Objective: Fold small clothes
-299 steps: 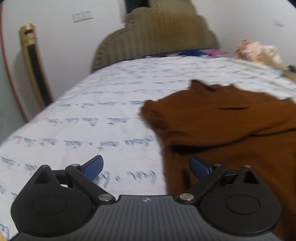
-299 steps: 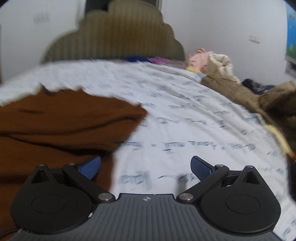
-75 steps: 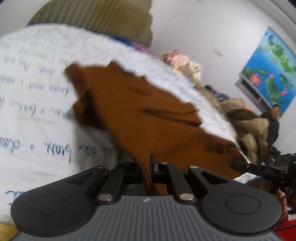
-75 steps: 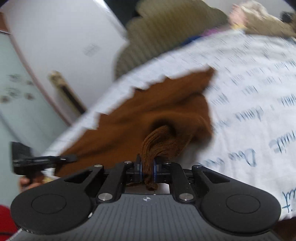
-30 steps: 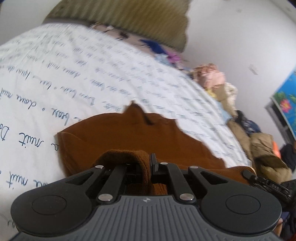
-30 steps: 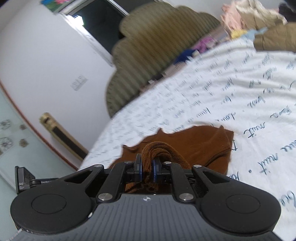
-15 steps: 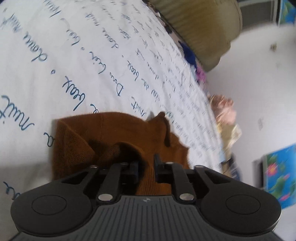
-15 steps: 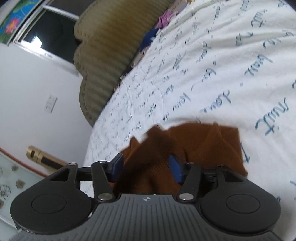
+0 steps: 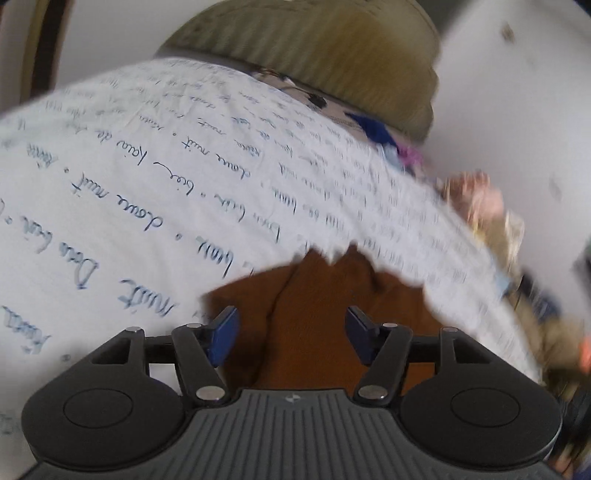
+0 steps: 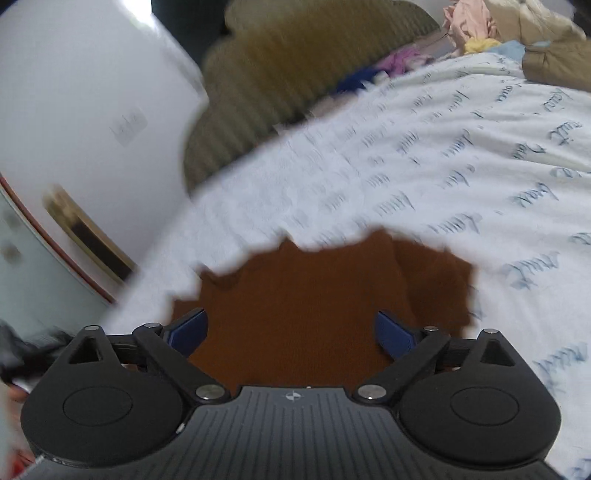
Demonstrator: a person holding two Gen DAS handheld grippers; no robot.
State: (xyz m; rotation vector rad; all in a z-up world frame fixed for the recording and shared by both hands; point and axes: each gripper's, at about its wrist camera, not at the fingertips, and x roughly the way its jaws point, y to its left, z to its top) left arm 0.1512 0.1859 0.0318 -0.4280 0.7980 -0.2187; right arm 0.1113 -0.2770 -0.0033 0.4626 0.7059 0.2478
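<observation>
A brown knitted garment (image 9: 325, 299) lies folded on the white bed sheet with blue handwriting print (image 9: 147, 192). It also shows in the right wrist view (image 10: 314, 306), with a second layer sticking out on its right side. My left gripper (image 9: 291, 332) is open and empty, just above the garment's near part. My right gripper (image 10: 291, 328) is open wide and empty, also over the garment's near part. Both views are blurred by motion.
An olive padded headboard (image 9: 332, 59) stands at the far end of the bed (image 10: 295, 74). Loose clothes lie by it, blue and purple (image 10: 373, 74). A heap of pink and tan clothes (image 10: 517, 33) sits at the bed's far right.
Both grippers have let go of the garment and opened wider. The garment now lies folded on the sheet and both grippers have drawn back a little.
</observation>
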